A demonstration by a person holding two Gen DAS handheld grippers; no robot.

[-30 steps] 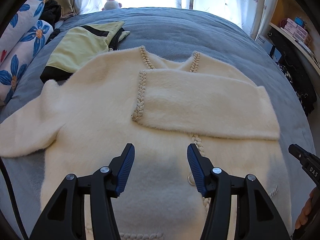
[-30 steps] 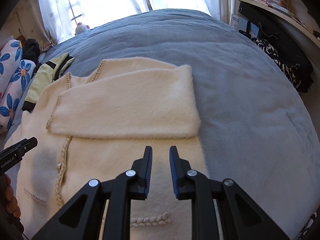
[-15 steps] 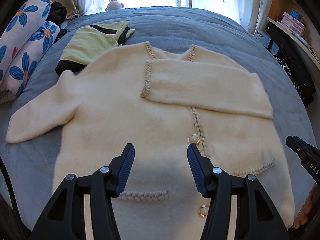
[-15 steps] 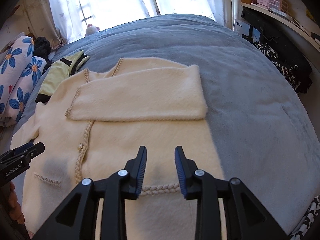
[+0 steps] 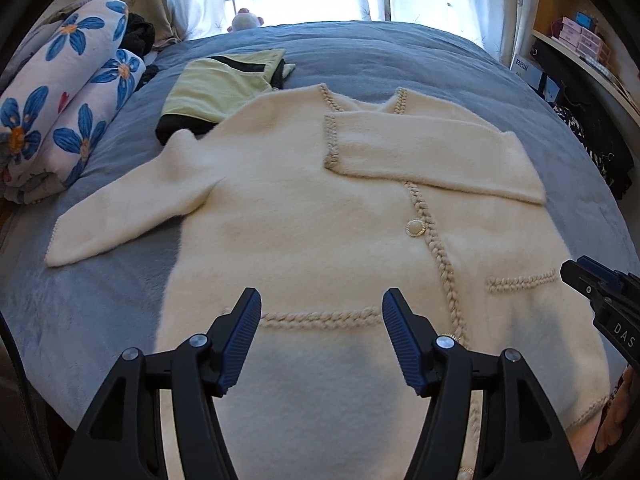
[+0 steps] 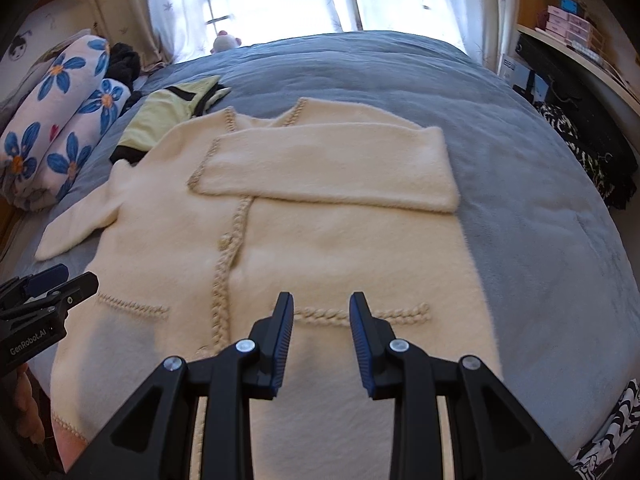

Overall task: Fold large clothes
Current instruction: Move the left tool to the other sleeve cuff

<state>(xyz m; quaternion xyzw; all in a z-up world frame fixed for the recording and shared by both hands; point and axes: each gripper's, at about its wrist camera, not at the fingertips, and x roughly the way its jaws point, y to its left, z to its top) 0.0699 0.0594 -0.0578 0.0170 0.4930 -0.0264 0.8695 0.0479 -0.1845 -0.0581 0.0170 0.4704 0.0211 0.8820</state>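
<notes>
A cream fuzzy cardigan [image 5: 304, 216] with braided trim lies flat, front up, on the blue-grey bed [image 5: 400, 60]. Its right sleeve [image 5: 432, 156] is folded across the chest; its left sleeve [image 5: 128, 212] lies stretched out to the left. The cardigan also shows in the right wrist view [image 6: 320, 232]. My left gripper [image 5: 322, 312] is open and empty above the lower left pocket trim. My right gripper [image 6: 322, 312] is open and empty above the lower right pocket trim. Each gripper shows at the edge of the other's view.
A folded yellow-green and black garment [image 5: 224, 84] lies behind the cardigan's left shoulder. Rolled flowered bedding [image 5: 60, 120] lies at the left. A small plush toy [image 5: 246, 20] sits by the curtained window. Shelves with boxes [image 5: 580, 36] and dark patterned cloth [image 5: 592, 148] stand at the right.
Both grippers have pulled back toward the cardigan's hem, so more of it shows. The right gripper's jaws have opened wider. The cardigan has not moved.
</notes>
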